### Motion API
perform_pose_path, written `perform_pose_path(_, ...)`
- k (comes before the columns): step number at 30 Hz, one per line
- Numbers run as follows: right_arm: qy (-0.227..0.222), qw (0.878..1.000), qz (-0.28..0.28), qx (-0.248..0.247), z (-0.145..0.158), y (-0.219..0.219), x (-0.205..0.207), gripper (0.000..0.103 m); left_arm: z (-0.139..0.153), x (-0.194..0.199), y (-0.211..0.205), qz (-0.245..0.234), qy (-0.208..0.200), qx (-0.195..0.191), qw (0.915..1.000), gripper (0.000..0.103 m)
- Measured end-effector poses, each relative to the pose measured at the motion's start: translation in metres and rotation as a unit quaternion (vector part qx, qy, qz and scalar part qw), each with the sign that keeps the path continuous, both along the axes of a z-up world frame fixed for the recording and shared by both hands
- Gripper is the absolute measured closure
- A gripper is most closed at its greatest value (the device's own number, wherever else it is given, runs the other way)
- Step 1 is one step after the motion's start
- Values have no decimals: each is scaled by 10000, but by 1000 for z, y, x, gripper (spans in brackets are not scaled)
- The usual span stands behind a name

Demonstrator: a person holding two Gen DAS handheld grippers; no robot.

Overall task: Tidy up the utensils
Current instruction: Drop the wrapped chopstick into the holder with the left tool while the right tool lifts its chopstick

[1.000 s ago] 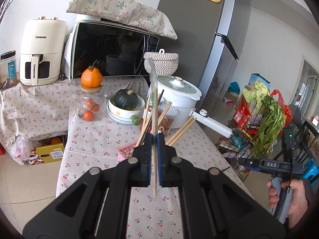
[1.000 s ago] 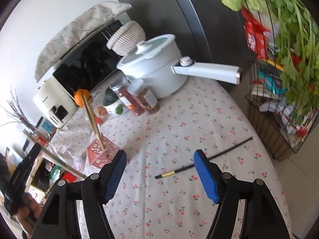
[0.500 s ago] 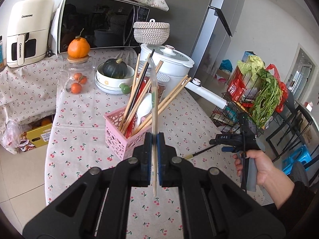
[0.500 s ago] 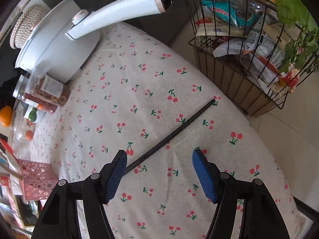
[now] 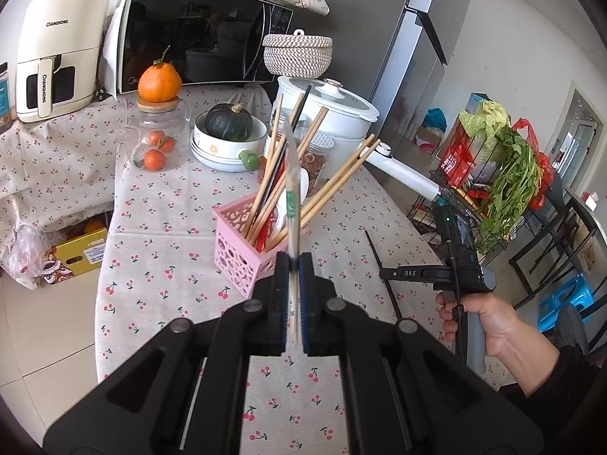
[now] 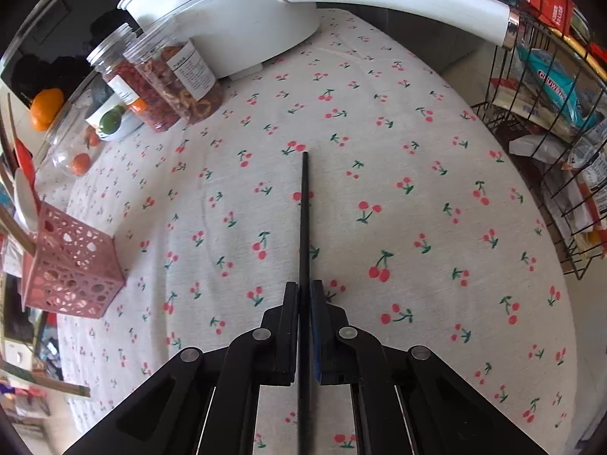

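Note:
My left gripper [image 5: 292, 265] is shut on a thin pale chopstick [image 5: 291, 174] with a green band, held upright just in front of the pink basket [image 5: 233, 261]. That basket holds several wooden chopsticks, a black one and a white spoon. In the right wrist view, my right gripper [image 6: 304, 292] is down at the cherry-print tablecloth. Its jaws are closing, and the pads press on a black chopstick [image 6: 304, 208] that points straight ahead along the cloth. The pink basket [image 6: 72, 269] stands to its left. The left wrist view shows a hand holding the right gripper [image 5: 383, 275] over the black chopstick [image 5: 375, 254].
A white pot [image 6: 235, 11] with a long handle and two snack jars [image 6: 178, 76] stand at the back. A wire rack [image 6: 561, 121] of packets and greens is off the table's right edge. A bowl with a squash [image 5: 227, 129] and a microwave [image 5: 189, 34] lie beyond.
The right gripper came down onto the table and closed on the black chopstick. The left gripper sank a little with its pale chopstick, and the pink basket now sits closer in front.

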State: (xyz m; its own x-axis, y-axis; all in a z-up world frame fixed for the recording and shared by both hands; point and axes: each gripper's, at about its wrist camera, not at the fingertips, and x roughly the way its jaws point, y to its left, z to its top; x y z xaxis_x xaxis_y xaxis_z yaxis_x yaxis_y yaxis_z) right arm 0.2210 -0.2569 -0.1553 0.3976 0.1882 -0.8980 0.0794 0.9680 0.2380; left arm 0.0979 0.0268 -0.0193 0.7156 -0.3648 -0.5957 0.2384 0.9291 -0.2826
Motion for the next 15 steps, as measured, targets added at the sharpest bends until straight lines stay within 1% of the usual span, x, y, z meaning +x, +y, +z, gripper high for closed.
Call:
perform_pose_path(3, -224, 9996, 147, 60, 15, 7, -13, 97, 2, -2, 2, 32, -45, 2, 10000, 97)
perform_pose_path(8, -843, 9955, 382, 183, 54, 18, -46, 97, 7, -6, 5, 115, -149, 13, 9998, 97)
perform_pose_path(11, -1307, 9896, 555, 213, 79, 23, -65, 97, 13, -7, 7, 177, -262, 8, 9995, 97)
perform_pose_path(15, -1949, 9776, 763, 238, 109, 27, -93, 97, 22, -9, 11, 310, -442, -63, 9985, 97)
